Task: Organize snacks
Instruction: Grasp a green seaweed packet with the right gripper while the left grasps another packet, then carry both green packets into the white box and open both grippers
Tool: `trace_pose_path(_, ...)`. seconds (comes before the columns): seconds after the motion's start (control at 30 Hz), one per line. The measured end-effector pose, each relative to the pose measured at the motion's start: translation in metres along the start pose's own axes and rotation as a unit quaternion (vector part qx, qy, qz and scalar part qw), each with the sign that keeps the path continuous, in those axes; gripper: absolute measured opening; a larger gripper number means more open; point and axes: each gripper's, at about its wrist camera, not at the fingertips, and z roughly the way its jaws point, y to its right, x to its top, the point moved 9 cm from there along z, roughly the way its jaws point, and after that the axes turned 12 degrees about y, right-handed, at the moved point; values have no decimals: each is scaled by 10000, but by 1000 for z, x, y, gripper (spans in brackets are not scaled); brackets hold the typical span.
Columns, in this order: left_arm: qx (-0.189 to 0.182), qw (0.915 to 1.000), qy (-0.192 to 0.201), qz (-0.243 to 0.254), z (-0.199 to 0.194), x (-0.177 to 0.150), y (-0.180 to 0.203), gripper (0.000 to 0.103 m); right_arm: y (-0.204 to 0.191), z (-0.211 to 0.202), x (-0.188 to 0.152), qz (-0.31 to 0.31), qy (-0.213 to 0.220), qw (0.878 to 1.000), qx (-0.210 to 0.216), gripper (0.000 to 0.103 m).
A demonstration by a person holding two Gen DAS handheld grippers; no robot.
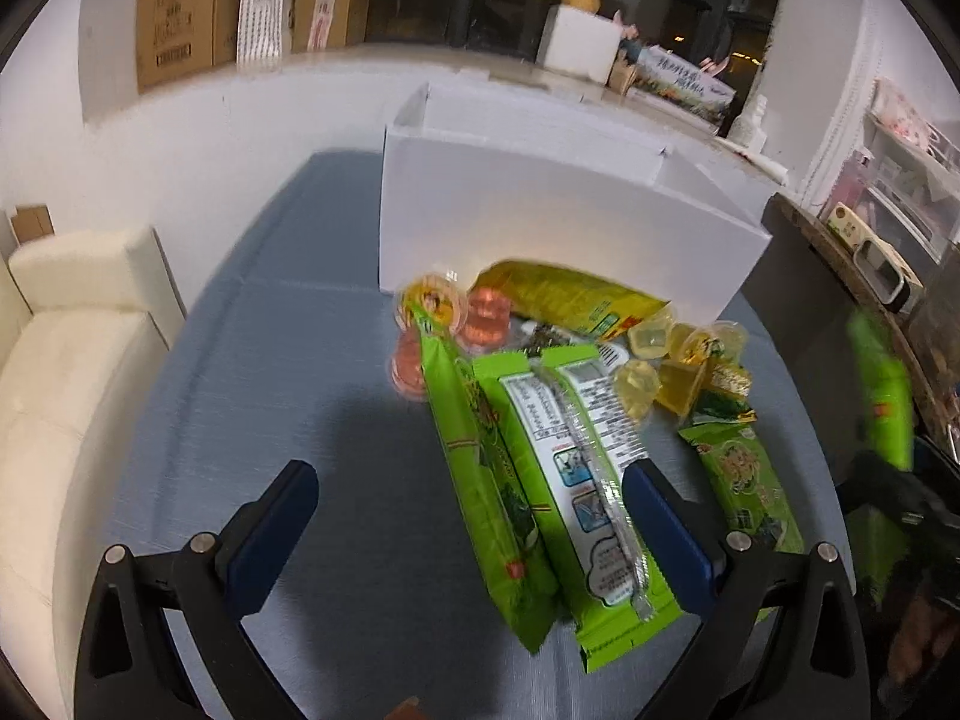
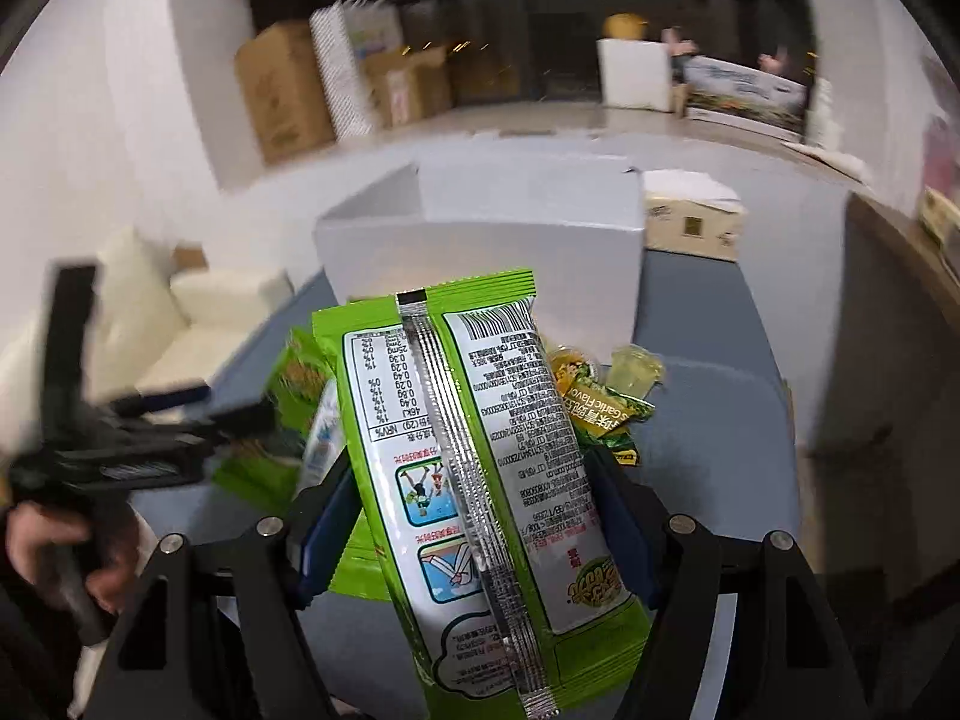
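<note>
My left gripper (image 1: 471, 531) is open above the blue table, its right finger beside two green snack packets (image 1: 564, 480) lying in a pile. Orange jelly cups (image 1: 480, 318), yellow jelly cups (image 1: 672, 366) and a yellow-green bag (image 1: 564, 297) lie in front of the white box (image 1: 540, 222). My right gripper (image 2: 474, 534) is shut on a green snack packet (image 2: 474, 468), held up above the table, back side facing the camera. That packet shows blurred at the right of the left wrist view (image 1: 882, 402). The white box (image 2: 480, 252) stands behind it.
A cream sofa (image 1: 66, 372) stands left of the table. Cardboard boxes (image 1: 180, 6) sit on a ledge behind. A tissue box (image 2: 690, 222) is right of the white box. A dark counter (image 1: 852, 276) with items runs along the right.
</note>
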Motion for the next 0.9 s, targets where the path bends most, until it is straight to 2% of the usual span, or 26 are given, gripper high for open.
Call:
trace_pose_path(0.03,-11,9999,-73,-82,6,-3,-2,100,-1,-5,0,61,30,10000,24,78)
trace_pose_path(0.1,-29,9996,-204,-189,16,-8,-4,88,-5,-7,4,55,51,10000,-44,78)
trace_pose_path(0.2,-74,9980,-433,-459,31,-17,-9,61,-6,-11,3,99,63,9999,-10,78)
trace_pose_path(0.23,-185,9971,-491,-554,35,-19,-9,40,-7,-9,2,98,69,9999,13,78)
trace_pose_path(0.27,-297,9960,-554,-630,37,-21,-8,26,-7,-7,2,60,80,9999,23,78)
trace_pose_path(0.3,-433,9951,-567,-689,37,-21,-5,24,-8,-6,1,42,85,10000,23,78)
trace_pose_path(0.33,-476,9950,-533,-697,36,-19,-4,20,-9,-6,0,38,75,10000,38,78)
trace_pose_path(0.4,-473,9957,-425,-680,30,-14,-4,17,-11,-4,-1,23,48,10000,47,78)
trace_pose_path(0.53,-247,9990,-60,-355,9,4,-9,15,-13,-3,2,50,76,10000,37,78)
trace_pose_path(0.63,-29,9991,407,85,-17,28,-7,15,-15,-3,9,84,171,9998,11,78)
trace_pose_path(0.8,-175,9951,915,324,-47,73,3,15,-16,2,35,121,350,9993,-38,78)
trace_pose_path(0.9,-326,9925,1117,385,-50,106,10,15,-12,11,69,100,561,9984,-24,78)
